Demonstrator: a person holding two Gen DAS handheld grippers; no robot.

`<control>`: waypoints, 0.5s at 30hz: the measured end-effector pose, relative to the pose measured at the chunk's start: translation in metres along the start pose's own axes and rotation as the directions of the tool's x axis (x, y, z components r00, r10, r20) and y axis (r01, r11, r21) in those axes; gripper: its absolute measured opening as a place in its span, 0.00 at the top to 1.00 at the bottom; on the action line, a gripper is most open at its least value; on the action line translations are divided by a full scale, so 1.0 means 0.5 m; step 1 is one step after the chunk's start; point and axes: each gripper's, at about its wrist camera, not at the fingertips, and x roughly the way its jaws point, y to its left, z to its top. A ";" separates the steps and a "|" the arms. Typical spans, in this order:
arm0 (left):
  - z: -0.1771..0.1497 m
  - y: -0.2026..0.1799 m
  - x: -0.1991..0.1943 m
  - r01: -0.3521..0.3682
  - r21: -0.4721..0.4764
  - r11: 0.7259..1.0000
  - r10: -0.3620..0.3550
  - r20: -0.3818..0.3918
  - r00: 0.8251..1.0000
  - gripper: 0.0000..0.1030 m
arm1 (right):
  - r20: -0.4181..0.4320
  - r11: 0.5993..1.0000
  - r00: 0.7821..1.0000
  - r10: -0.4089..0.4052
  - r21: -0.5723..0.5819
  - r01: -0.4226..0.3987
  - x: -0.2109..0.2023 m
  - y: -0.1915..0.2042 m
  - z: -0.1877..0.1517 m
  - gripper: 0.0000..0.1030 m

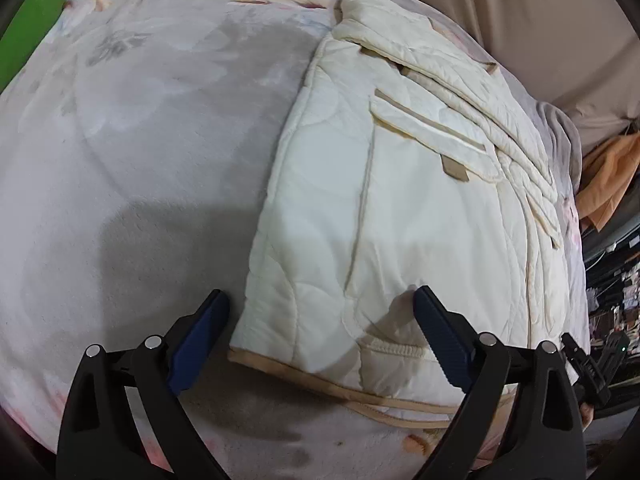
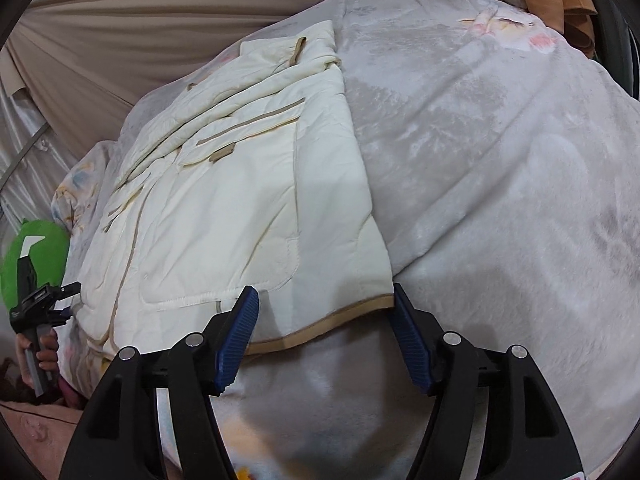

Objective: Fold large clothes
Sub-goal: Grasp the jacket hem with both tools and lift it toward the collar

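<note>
A cream quilted jacket with tan trim lies folded lengthwise on the grey floral blanket. My left gripper is open, its blue fingers either side of the jacket's near left hem corner, just above it. In the right wrist view the jacket lies the same way, and my right gripper is open around the near right hem corner with its tan band. Neither gripper holds cloth. The right gripper shows at the right edge of the left wrist view, the left gripper at the left edge of the right wrist view.
The blanket covers a bed. Beige curtains hang behind. An orange cloth lies beyond the far edge. A green object stands at the left, and shelves with clutter are on the right.
</note>
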 end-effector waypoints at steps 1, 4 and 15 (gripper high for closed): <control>-0.003 -0.001 -0.001 0.009 0.004 1.000 -0.009 -0.002 1.000 0.18 | 0.003 1.000 1.000 0.003 0.001 -0.003 0.000 0.001 -0.002 0.36; -0.010 -0.015 -0.009 0.047 0.023 0.999 -0.047 0.001 0.999 0.39 | 0.020 0.999 0.999 0.043 0.022 -0.044 -0.004 -0.003 -0.004 0.45; 0.026 -0.073 -0.131 0.158 0.108 0.982 -0.176 0.186 0.967 0.86 | 0.282 0.986 0.945 0.166 -0.036 -0.162 -0.132 0.049 0.046 0.95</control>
